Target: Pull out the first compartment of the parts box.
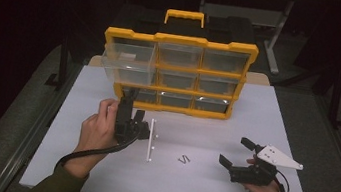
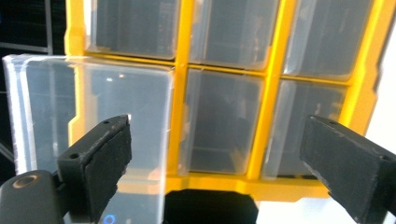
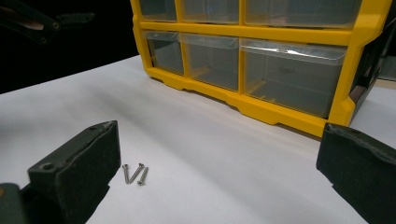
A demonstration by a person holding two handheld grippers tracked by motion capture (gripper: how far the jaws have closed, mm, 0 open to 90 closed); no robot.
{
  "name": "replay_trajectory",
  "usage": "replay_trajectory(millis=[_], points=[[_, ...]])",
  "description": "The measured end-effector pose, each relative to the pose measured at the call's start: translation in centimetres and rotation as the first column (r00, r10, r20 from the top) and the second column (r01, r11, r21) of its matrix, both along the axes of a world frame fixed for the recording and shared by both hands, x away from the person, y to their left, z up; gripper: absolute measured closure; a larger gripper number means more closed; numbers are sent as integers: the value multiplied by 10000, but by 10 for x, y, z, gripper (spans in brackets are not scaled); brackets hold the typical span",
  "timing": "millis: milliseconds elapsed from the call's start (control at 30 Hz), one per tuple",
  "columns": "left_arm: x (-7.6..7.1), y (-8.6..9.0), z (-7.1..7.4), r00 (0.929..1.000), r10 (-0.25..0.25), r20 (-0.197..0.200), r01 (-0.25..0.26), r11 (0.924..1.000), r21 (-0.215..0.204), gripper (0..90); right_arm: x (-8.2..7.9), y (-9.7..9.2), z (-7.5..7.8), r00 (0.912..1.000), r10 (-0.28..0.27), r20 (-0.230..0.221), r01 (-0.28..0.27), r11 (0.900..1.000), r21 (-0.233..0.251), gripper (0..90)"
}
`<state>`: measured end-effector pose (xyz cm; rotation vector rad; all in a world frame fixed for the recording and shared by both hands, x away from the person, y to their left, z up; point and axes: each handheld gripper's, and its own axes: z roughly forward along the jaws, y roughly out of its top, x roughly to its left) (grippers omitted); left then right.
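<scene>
A yellow organizer with clear drawers stands at the back of the white table. Its top-left drawer is pulled out toward me, and I see nothing in it. My left gripper is open just below and in front of that drawer, pointing at the organizer, with nothing between its jaws. My right gripper rests open near the front right, apart from three small screws lying on the table to its left. Those screws lie in front of its left jaw.
A thin white strip lies on the table between the left hand and the screws. The organizer's other drawers are pushed in. A black handle with yellow trim tops the organizer. Dark floor surrounds the table.
</scene>
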<state>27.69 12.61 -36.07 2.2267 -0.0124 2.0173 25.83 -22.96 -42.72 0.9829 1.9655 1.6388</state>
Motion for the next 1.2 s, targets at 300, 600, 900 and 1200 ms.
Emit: replay_trajectory(millis=[300, 600, 900, 1200], points=[[4, -4, -17, 9988, 12, -489, -4, 9999, 154, 0, 0, 0, 0, 10000, 36, 38, -36, 10000, -5, 0], [7, -9, -33, 9969, -109, -782, 121, 9998, 148, 0, 0, 0, 0, 9999, 89, 59, -89, 10000, -26, 0], [10, -11, -53, 9969, -161, -777, 179, 9996, 234, 0, -1, 0, 1, 9999, 124, 35, -124, 9999, -45, 0], [4, -19, -68, 9961, -304, -823, 337, 9987, 393, 0, 0, 1, 1, 9999, 102, 30, -102, 9999, -47, 0]])
